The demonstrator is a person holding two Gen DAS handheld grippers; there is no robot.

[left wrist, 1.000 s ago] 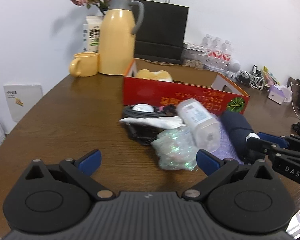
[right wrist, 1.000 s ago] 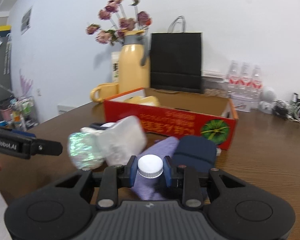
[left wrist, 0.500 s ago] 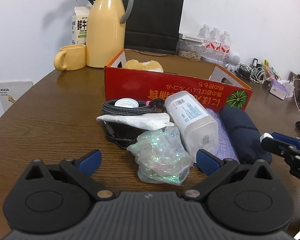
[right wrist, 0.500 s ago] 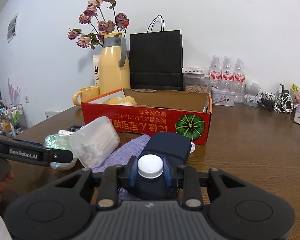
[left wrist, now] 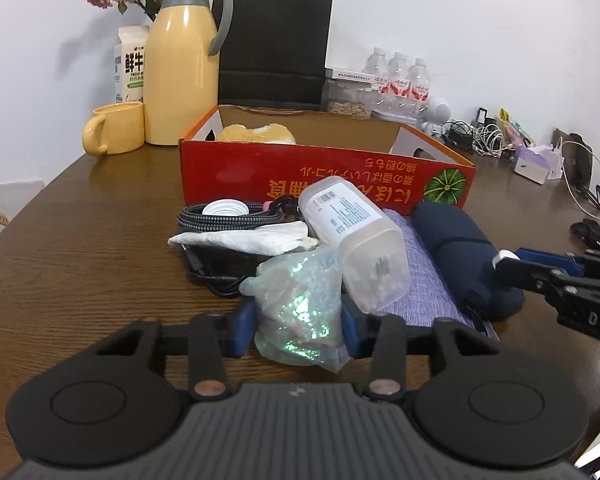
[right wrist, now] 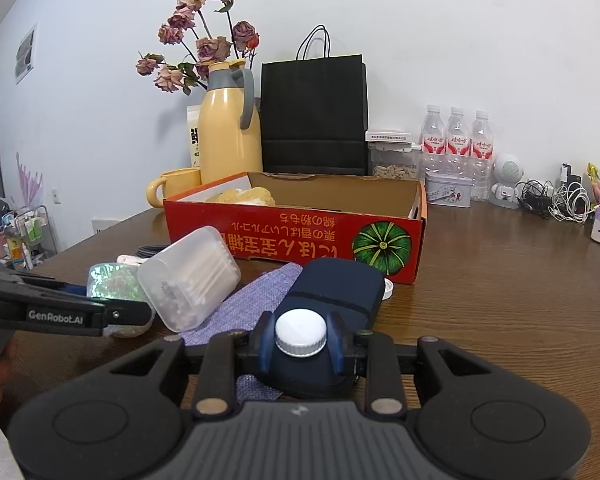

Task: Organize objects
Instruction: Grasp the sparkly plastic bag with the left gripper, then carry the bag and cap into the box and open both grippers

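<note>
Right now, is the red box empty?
No, the red box has a yellowish lumpy thing sitting inside its left end, seen over the front wall in the right wrist view.

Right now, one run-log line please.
left gripper: closing around glitter bag | right gripper: shut on white cap | red box: open

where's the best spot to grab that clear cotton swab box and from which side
Grip the cotton swab box across its two long flat sides near the raised lidded end, coming from above. It lies tilted, propped on the glitter bag, with the purple cloth beside it, so low approaches are crowded.
</note>
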